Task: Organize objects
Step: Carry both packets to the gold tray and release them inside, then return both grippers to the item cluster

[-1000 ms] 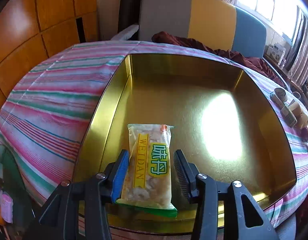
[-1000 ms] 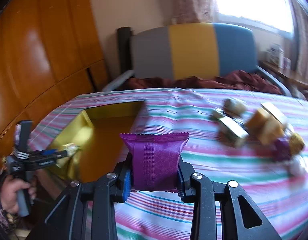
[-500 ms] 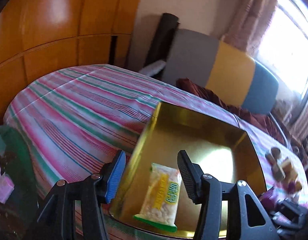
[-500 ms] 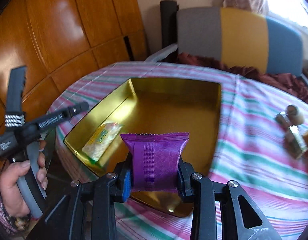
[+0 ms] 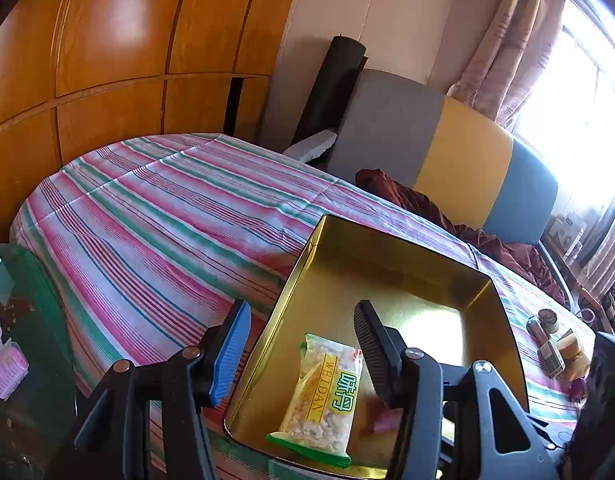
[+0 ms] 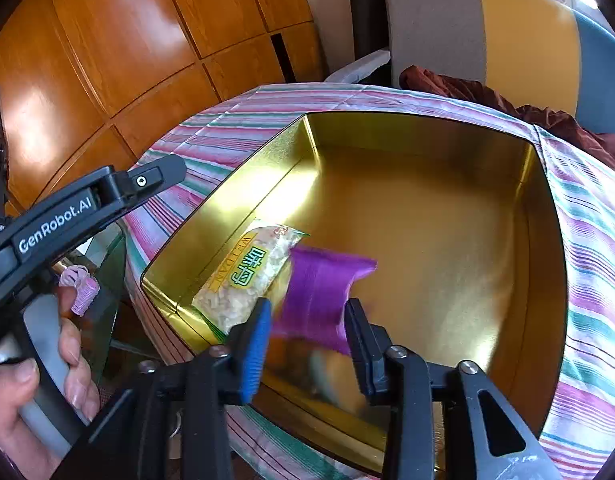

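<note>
Right wrist view is showing a bench (image 6: 227, 128) covered in a striped pink, green and white cloth, with a wooden panelled wall (image 6: 107, 40) standing behind it. A grey, yellow and blue cushioned seat back (image 6: 487, 32) is standing at the far side, with dark red fabric lying in front of it. A large gold tin tray (image 6: 539, 264) is sitting on the bench and filling most of the view. A yellow snack packet (image 6: 247, 276) is lying flat on the tray floor near its left wall. A purple packet (image 6: 323, 296) is appearing blurred just to the right of the yellow one, overlapping its near right edge, and is sitting between the jaws of the right gripper (image 6: 307, 336). Those jaws are opening, and the pads are standing clear of the purple packet on both sides. At the left edge a hand (image 6: 47, 392) is gripping the grey handle of the left gripper (image 5: 299, 344).

Left wrist view is showing the left gripper's jaws standing about half open with nothing held; they are hovering above the tray (image 5: 331, 248), with the yellow snack packet (image 5: 327, 392) lying below them. A cluster of small wrapped items (image 5: 555, 344) is lying on the cloth well to the right of the tray.
</note>
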`<state>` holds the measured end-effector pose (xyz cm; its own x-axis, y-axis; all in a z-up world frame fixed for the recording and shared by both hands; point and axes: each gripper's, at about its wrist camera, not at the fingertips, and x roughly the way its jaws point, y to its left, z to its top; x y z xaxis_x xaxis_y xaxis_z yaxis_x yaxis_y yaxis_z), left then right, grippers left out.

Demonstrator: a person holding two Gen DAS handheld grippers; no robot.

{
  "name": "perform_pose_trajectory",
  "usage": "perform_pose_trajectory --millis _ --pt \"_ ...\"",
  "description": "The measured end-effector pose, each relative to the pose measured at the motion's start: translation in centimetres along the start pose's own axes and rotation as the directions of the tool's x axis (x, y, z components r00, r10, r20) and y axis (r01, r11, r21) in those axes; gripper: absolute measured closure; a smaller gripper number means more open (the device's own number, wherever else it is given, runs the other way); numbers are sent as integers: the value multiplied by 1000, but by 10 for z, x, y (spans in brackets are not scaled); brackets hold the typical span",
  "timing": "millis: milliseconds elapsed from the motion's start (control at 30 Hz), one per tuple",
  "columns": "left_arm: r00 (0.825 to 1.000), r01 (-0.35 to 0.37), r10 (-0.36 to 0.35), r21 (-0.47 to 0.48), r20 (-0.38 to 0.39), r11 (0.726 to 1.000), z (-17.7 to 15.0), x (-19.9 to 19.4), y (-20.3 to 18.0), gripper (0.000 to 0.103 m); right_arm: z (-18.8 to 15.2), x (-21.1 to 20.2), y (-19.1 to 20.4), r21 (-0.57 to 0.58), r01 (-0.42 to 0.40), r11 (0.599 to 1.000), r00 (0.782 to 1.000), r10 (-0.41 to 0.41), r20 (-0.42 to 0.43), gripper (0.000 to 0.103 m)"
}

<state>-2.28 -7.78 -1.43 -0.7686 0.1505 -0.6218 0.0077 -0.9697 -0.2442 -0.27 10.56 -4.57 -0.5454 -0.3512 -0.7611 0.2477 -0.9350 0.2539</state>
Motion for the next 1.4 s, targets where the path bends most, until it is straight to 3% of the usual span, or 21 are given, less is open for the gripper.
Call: perform_pose_trajectory --millis 67,100,167,433,700,800,1033,1133,1167,1200,1233,1267,1400 --pt "1000 6 -6 -7 3 1000 0 -1 1 48 0 -7 -2 17 -23 1000 999 23 27 37" --pt "1000 8 -8 -5 2 1000 0 -1 0 48 0 -11 -2 20 -23 1000 999 22 41 35" --pt "1000 9 -9 -4 7 1000 -1 -3 -1 48 -2 -31 -9 28 -5 1000 995 2 101 34" --pt "997 74 -73 68 -16 995 -10 -5 -26 48 -4 -72 -31 58 79 995 975 -89 201 32" --pt "982 189 -183 167 -52 968 -24 -13 -62 45 -16 -102 -66 104 197 975 952 -216 218 31" --pt "971 240 -230 206 -68 949 -31 -18 -77 38 -30 -112 -92 167 223 960 943 -256 213 31" --pt "945 327 -311 311 -100 892 -50 -34 -113 36 -72 -126 -150 296 313 902 920 -365 140 31" --pt "930 366 -349 355 -114 860 -59 -43 -128 36 -92 -137 -175 344 393 853 882 -455 121 31" --pt "925 378 -361 370 -117 849 -61 -46 -132 36 -105 -147 -192 366 453 813 846 -521 112 31" --pt "921 387 -371 383 -118 839 -63 -49 -136 36 -105 -147 -192 366 453 813 846 -521 112 31" --pt "915 399 -384 399 -119 826 -67 -54 -141 36 -114 -157 -210 394 508 766 806 -584 94 31" --pt "911 407 -394 410 -121 816 -69 -57 -145 36 -114 -157 -210 394 508 766 806 -584 94 30" --pt "883 465 -438 432 -167 772 -82 -64 -162 36 -134 -194 -271 519 587 621 698 -713 64 23"
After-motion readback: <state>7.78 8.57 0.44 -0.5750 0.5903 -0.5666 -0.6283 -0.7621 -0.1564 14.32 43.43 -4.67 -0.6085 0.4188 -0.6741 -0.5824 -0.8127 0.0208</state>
